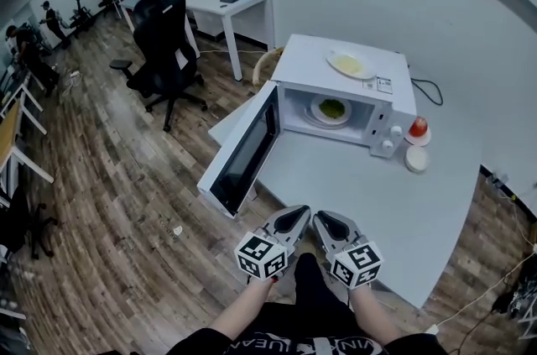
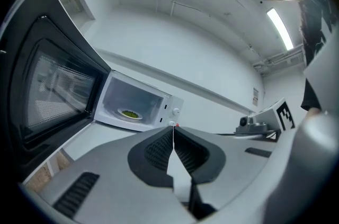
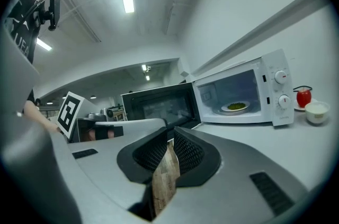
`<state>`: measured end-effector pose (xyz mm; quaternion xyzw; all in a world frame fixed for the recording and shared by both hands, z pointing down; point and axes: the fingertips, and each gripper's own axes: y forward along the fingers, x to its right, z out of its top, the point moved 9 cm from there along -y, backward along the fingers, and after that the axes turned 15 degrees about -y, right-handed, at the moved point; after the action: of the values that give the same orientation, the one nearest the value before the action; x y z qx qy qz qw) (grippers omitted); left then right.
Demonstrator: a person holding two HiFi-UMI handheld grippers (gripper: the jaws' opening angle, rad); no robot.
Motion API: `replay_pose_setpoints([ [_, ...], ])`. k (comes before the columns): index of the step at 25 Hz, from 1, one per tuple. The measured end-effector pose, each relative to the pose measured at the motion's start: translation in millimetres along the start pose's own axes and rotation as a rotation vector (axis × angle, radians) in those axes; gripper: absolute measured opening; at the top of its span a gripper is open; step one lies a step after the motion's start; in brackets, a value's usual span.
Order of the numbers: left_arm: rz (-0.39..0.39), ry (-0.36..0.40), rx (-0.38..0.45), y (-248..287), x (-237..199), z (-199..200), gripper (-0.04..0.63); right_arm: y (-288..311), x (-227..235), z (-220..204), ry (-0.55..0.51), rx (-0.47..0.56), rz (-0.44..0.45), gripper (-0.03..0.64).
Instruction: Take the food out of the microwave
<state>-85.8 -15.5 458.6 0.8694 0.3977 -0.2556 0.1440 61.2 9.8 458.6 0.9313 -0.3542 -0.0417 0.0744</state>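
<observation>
White table [image 1: 369, 185] with the microwave [image 1: 348, 80] door wide open, and the plate of green food [image 1: 332, 108] (peas maybe, hard to tell) sits inside. Down by the table's near edge, left gripper [image 1: 291, 219] and right gripper [image 1: 329, 221] are both empty, with their jaws closed.

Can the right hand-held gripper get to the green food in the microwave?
Probably yes. The microwave door stands wide open, and nothing stands between the right hand-held gripper and the plate of green food; its shut jaws must open first.
</observation>
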Motion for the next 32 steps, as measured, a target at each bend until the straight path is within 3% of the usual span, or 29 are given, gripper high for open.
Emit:
replay_pose_setpoints([
  [8,0.016,0.004,-0.009,62.1,-43.9,29.0,0.009,52.5,67.7,4.4,-0.044,-0.030,0.041,0.049],
  [16,0.024,-0.001,-0.040,109.2,-78.0,27.5,0.009,87.9,119.0,-10.5,-0.051,-0.061,0.039,0.049],
  [26,0.060,0.002,-0.013,152.4,-124.3,29.8,0.009,132.1,180.7,-8.4,-0.253,-0.140,0.003,0.051],
  [32,0.044,0.014,-0.010,179.6,-140.4,35.3,0.009,160.2,206.6,-6.4,-0.388,-0.201,-0.034,0.051],
])
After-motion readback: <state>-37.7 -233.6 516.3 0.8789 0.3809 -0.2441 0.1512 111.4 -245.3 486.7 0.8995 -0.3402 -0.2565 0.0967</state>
